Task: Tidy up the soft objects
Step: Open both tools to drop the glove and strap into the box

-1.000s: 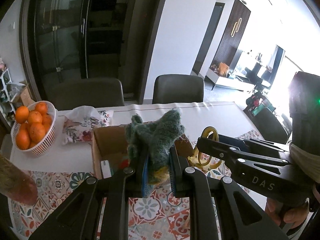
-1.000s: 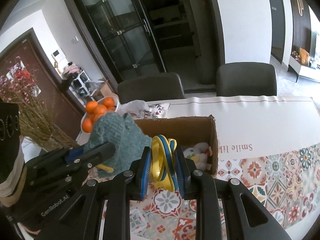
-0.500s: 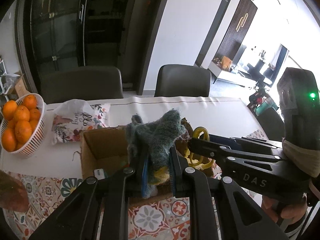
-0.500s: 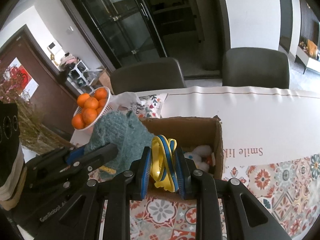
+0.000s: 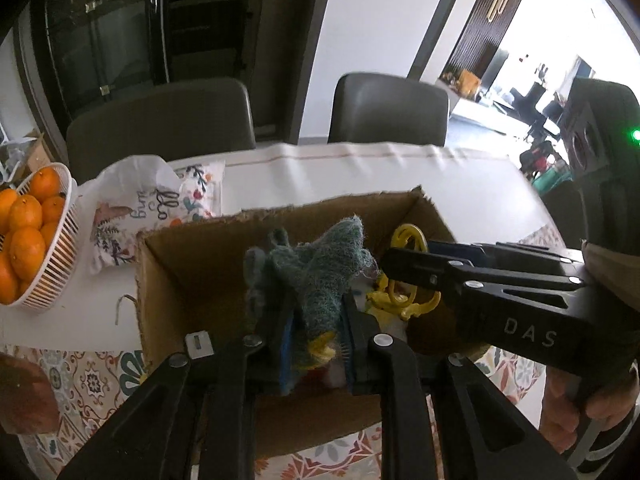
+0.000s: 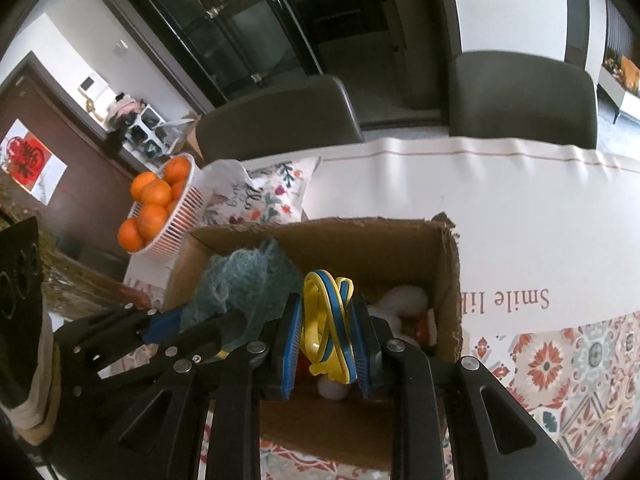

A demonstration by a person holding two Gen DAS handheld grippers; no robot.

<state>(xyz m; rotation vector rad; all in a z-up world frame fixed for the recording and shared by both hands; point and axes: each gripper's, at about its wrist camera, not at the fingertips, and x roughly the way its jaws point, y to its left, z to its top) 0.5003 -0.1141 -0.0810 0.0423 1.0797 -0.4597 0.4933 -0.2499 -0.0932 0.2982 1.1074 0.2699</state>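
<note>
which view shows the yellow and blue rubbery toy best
The right wrist view: the yellow and blue toy sits front and centre, pinched in the right gripper over the cardboard box. The left wrist view shows only its yellow loops behind the gripper's fingers.

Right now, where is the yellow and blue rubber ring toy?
The ring toy is pinched in the right tool, held above the open cardboard box, with the green knitted toy in the left tool just to its left.
</note>
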